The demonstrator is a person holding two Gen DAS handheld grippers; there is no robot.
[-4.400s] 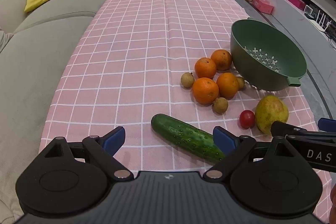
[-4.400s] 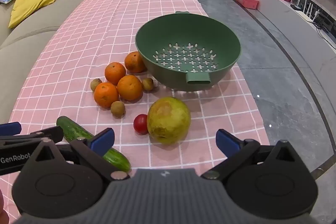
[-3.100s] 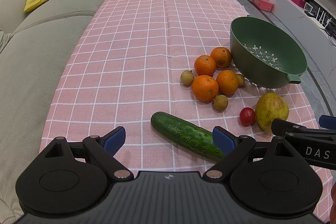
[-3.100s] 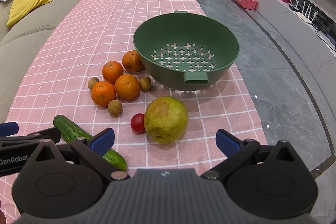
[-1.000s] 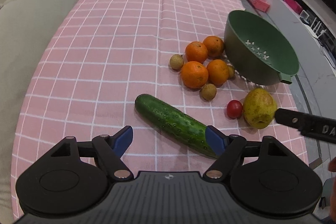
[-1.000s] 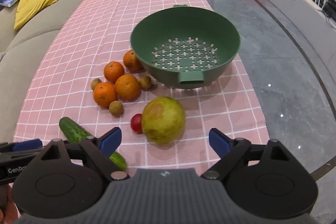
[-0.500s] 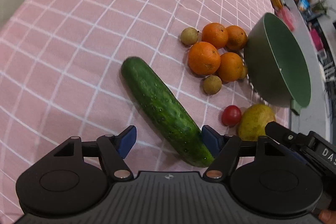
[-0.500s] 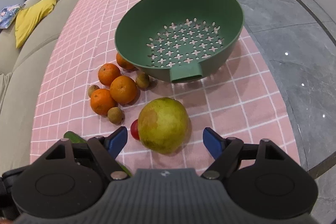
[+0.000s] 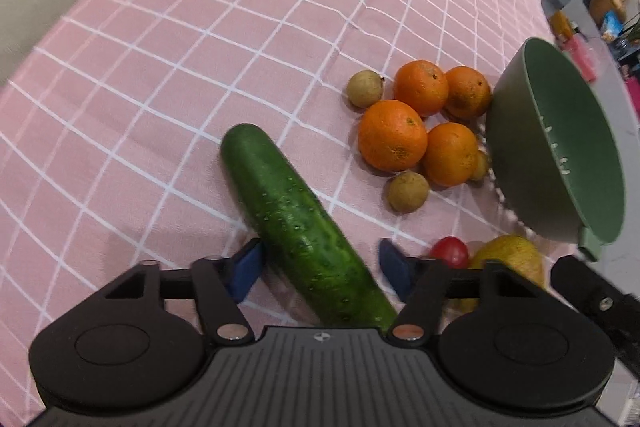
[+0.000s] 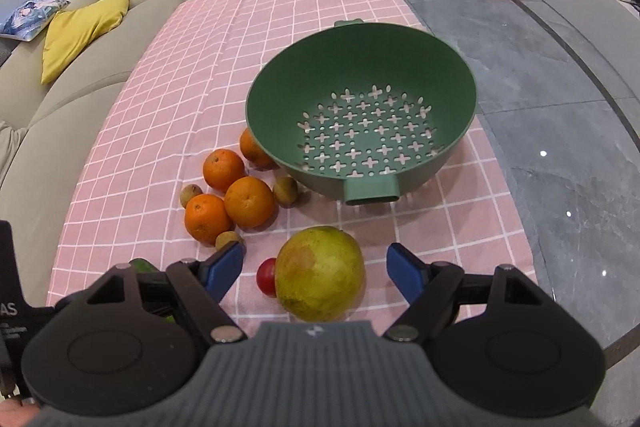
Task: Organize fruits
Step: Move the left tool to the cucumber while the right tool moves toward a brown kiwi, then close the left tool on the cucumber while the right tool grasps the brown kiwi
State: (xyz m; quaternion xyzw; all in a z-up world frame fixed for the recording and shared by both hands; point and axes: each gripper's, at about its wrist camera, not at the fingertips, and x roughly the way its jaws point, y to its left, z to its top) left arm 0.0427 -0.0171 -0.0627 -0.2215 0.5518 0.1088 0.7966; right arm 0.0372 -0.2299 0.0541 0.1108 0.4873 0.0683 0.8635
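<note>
The left hand-held gripper (image 9: pixel 320 265) stands wide astride the cucumber (image 9: pixel 298 223), whose near end is hidden under its body, while the right hand-held gripper (image 10: pixel 316 269), also wide, flanks the big yellow-green fruit (image 10: pixel 320 273) that half hides a cherry tomato (image 10: pixel 267 277). Farther on the bench (image 10: pixel 160 131), four oranges (image 10: pixel 249 201) and small brown fruits cluster beside the green colander (image 10: pixel 360 75), which holds no fruit.
</note>
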